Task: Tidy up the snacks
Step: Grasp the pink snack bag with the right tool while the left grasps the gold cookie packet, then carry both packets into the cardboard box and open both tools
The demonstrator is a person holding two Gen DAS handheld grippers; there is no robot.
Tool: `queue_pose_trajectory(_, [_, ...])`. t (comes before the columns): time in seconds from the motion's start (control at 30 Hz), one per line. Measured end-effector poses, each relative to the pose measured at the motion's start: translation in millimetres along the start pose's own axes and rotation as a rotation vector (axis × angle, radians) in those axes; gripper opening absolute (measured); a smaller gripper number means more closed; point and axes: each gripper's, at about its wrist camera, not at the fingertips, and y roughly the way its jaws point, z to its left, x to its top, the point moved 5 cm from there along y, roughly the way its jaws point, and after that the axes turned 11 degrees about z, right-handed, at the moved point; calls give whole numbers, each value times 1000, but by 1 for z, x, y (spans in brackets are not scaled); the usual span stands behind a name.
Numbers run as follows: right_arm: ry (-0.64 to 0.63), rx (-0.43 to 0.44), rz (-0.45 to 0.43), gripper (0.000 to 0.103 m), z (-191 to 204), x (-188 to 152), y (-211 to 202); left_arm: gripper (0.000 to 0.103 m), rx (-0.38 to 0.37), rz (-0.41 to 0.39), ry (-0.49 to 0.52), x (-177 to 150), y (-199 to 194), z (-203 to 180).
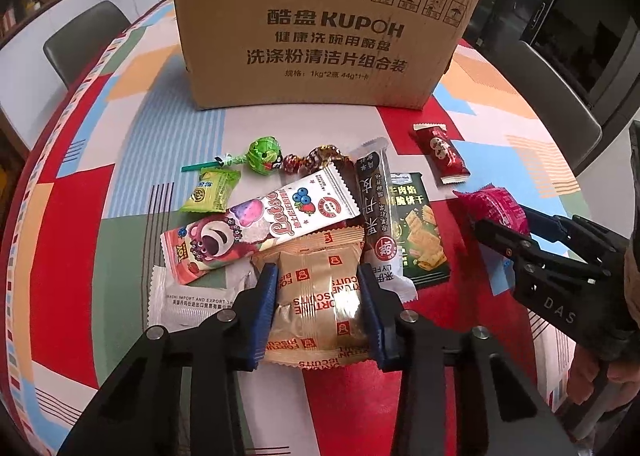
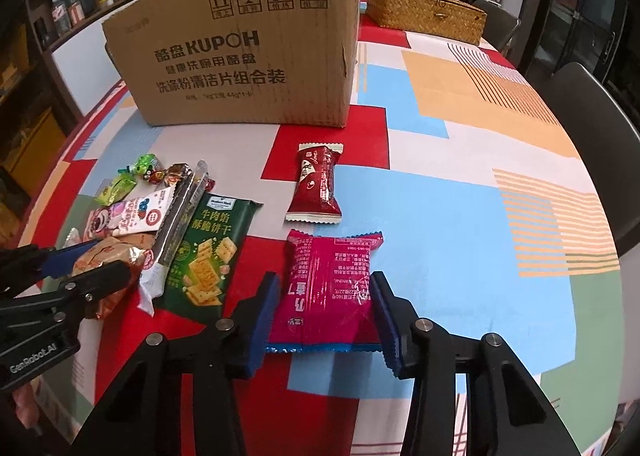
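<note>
Left view: my left claw [image 1: 318, 308] pinches the tan foil biscuit packet [image 1: 320, 296] across its width, cardboard box [image 1: 320, 27] straight ahead; right view: my right claw [image 2: 326, 314] straddles the magenta snack pouch [image 2: 330, 288], pads touching, box ahead-left

left wrist: low, close, facing cardboard box [image 1: 320, 27] | right wrist: same, from right | shared: box, snacks

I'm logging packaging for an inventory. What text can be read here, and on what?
"KUPOH": cardboard box
"FORTUNE BISCUITS": tan packet between the left gripper fingers
"Lotso": pink-white bar wrapper
"DAS": right gripper body
"GenRobot.AI": left gripper body
Magenta packet print, box date code: too blurred.
</note>
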Motion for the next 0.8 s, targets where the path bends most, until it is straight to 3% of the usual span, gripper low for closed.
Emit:
queue_pose_trajectory(0.33, [1, 19, -54, 46, 5, -3, -29, 39, 7, -83, 12, 1, -29, -4])
queue_pose_trajectory(0.8, [-35, 59, -246, 46, 19, 29, -97, 39, 7, -316, 53, 36, -110, -8])
